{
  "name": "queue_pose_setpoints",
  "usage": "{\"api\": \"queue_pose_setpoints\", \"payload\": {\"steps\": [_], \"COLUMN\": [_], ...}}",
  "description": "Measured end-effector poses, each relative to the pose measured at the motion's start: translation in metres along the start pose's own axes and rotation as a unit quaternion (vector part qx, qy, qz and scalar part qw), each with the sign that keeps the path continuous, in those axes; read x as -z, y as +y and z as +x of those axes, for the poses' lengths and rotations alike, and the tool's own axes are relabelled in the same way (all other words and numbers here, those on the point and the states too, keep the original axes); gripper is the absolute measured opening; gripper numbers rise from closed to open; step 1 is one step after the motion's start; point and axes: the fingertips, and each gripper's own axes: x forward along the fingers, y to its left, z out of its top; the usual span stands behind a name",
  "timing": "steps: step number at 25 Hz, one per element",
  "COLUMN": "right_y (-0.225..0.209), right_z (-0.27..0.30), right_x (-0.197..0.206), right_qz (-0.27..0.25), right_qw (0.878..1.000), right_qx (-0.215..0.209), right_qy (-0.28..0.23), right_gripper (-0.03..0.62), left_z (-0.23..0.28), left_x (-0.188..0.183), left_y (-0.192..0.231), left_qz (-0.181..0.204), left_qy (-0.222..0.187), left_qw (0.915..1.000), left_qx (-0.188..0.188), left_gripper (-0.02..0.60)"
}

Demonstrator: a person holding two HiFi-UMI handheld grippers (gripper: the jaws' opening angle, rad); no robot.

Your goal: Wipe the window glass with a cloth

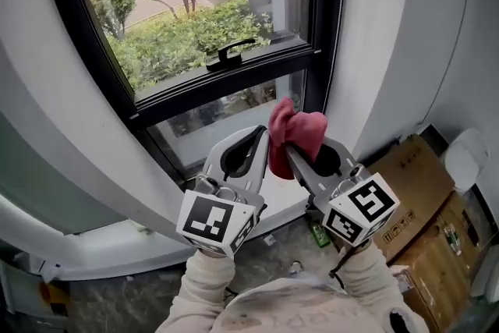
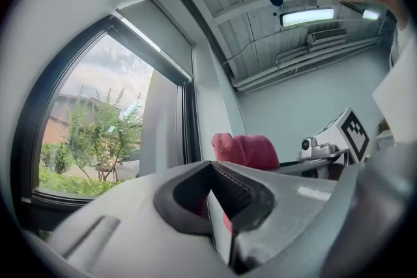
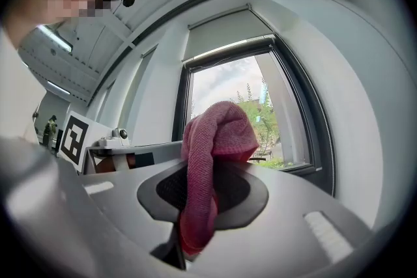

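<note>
Nearest the head camera, at 6 o'clock, are the person's pale sleeves point(image 1: 207, 288), each ending in a marker cube. Beyond them the black-framed window point(image 1: 132, 101) fills the view from 10 to 1 o'clock, with its upper glass point(image 1: 179, 4) over greenery and a smaller lower pane point(image 1: 226, 109) under the crossbar. Cardboard boxes point(image 1: 413, 191) sit on the floor at 4 o'clock. The left gripper point(image 1: 261, 135) has its fingers together; a red sliver shows at their seam, though whether they nip fabric is hard to say. The right gripper point(image 1: 292, 154) has its fingers clamped on the red cloth point(image 1: 296, 132), which bunches above the tips, off the glass. A small black handle point(image 1: 230, 52) sits at 12 o'clock. Judged from this, wiping has not begun: the next move calls for raising the cloth and pressing it flat against a pane.
</note>
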Motion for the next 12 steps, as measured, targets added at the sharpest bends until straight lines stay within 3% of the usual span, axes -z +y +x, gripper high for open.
{"api": "queue_pose_setpoints", "payload": {"steps": [12], "right_y": [-0.081], "right_z": [0.039], "right_x": [0.015], "right_qz": [0.033], "right_qw": [0.999], "right_qx": [-0.041], "right_qy": [-0.002], "right_gripper": [0.091], "left_z": [0.081], "left_x": [0.031], "left_y": [0.026], "left_qz": [0.013], "left_qy": [0.028], "left_qw": [0.9989], "left_qx": [-0.036], "left_gripper": [0.000]}}
